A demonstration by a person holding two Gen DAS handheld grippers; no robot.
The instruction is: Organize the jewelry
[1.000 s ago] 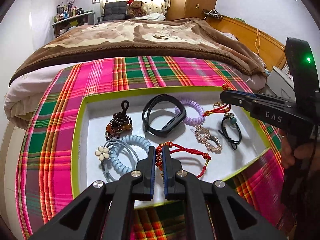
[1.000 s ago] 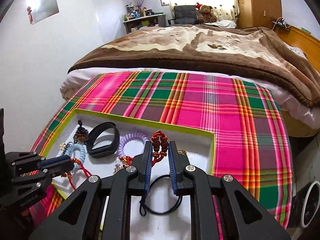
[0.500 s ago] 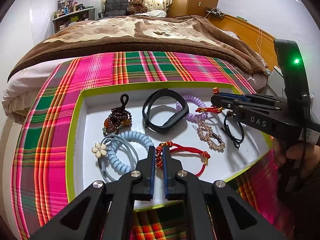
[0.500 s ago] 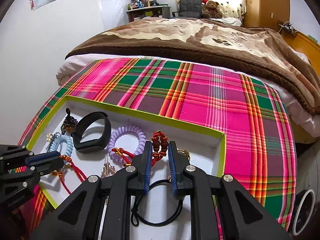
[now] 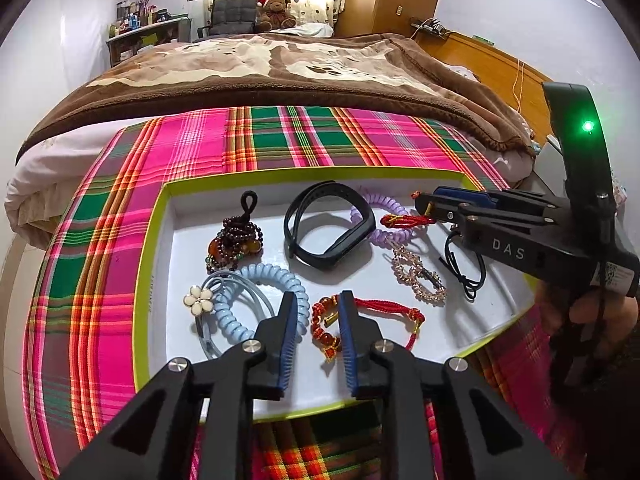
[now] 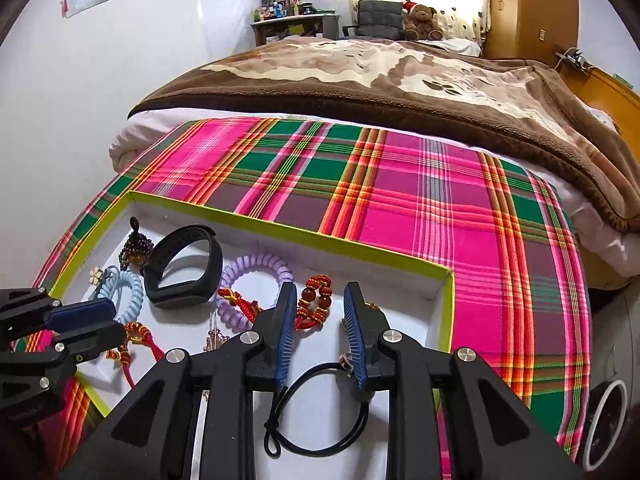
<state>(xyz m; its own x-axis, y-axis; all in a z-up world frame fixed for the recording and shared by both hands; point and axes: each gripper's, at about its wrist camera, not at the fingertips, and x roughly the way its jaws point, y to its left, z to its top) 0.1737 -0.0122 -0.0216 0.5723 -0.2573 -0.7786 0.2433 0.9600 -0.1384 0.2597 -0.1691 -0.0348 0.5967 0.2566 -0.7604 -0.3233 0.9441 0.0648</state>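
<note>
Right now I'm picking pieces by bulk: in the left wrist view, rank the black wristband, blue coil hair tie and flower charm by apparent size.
1. black wristband
2. blue coil hair tie, slightly smaller, though nearer the camera, so unsure
3. flower charm, clearly smallest

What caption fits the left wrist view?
Left gripper opening over a red cord bracelet in the white tray.

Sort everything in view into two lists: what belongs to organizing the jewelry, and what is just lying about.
Belongs to the job:
white tray
black wristband
purple coil tie
blue coil tie
red cord bracelet
red beaded bracelet
dark bead bracelet
black cord
left gripper, jaws opening
right gripper, jaws opening

Lying about:
plaid cloth
brown blanket
teddy bear
</note>
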